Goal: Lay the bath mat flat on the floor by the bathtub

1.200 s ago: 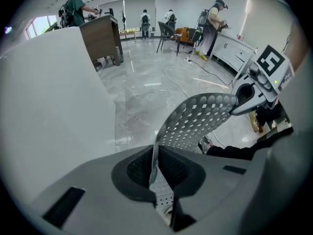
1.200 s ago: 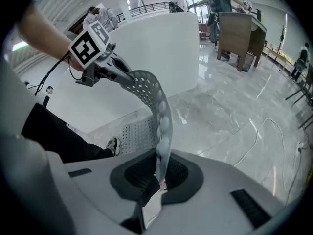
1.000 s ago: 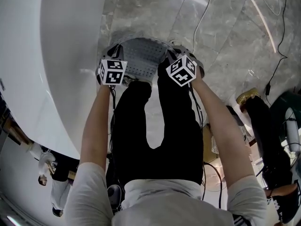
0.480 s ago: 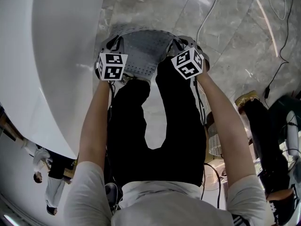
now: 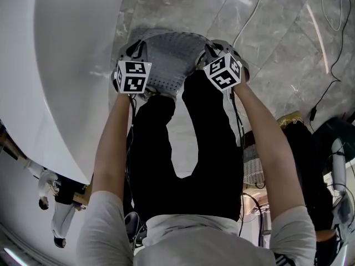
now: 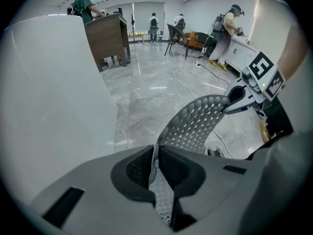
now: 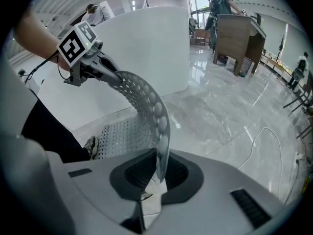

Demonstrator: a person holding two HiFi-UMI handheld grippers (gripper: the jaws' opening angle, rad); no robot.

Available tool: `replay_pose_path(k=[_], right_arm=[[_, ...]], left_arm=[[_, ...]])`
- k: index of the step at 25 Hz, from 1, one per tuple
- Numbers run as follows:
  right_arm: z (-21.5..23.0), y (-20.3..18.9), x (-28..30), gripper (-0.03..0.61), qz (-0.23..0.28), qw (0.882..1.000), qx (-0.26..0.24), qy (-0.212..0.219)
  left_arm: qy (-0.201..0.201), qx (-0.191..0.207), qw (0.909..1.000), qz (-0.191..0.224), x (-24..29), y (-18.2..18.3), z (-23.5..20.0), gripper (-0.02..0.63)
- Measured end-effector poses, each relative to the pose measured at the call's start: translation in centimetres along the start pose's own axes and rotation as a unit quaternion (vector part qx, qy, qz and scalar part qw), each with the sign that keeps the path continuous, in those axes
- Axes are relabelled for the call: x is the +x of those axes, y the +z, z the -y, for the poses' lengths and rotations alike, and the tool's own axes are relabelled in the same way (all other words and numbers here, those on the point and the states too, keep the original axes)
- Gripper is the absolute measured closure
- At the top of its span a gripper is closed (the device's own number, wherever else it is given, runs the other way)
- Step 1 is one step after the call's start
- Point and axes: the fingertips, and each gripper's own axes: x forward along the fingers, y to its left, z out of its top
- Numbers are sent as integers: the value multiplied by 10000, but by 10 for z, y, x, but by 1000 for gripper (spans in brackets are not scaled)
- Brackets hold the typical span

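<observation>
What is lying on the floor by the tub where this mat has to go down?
Nothing visible: the floor beside the bathtub looks bare around the bath mat. The person's shoe sits at the mat's near edge, and a white cable runs on the floor close to its right end.

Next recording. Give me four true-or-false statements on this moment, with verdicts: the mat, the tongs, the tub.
1. The left tongs are shut on the grey perforated bath mat. True.
2. The right tongs hold nothing. False: they are shut on the bath mat's other end.
3. The bath mat lies flat. False: it arches up between the two tongs.
4. The white bathtub is on the left tongs' side. True.
</observation>
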Motion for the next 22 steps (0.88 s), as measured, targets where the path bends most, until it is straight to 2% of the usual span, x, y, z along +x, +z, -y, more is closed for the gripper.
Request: replay_pose_path(k=[3,5,8,17,22], right_arm=[[5,-10,6,554,-30,10000,30,42],[7,-15,13,554,-37,10000,52,38],[15,-18,26,554,-10,9999,64,-88],[46,-25,60,554,19,9991,240,-355],[52,-28,71,554,-19,9990,163,-421]], left_arm=[[7,-131,9999,4,13,6,4,583],[36,-367,9993,51,21,7,3,583],[101,-546,9984,128,34,9,2,580],[8,-48,9998,199,77,12,1,580],[-81,10,9997,238,98,20,-4,580]])
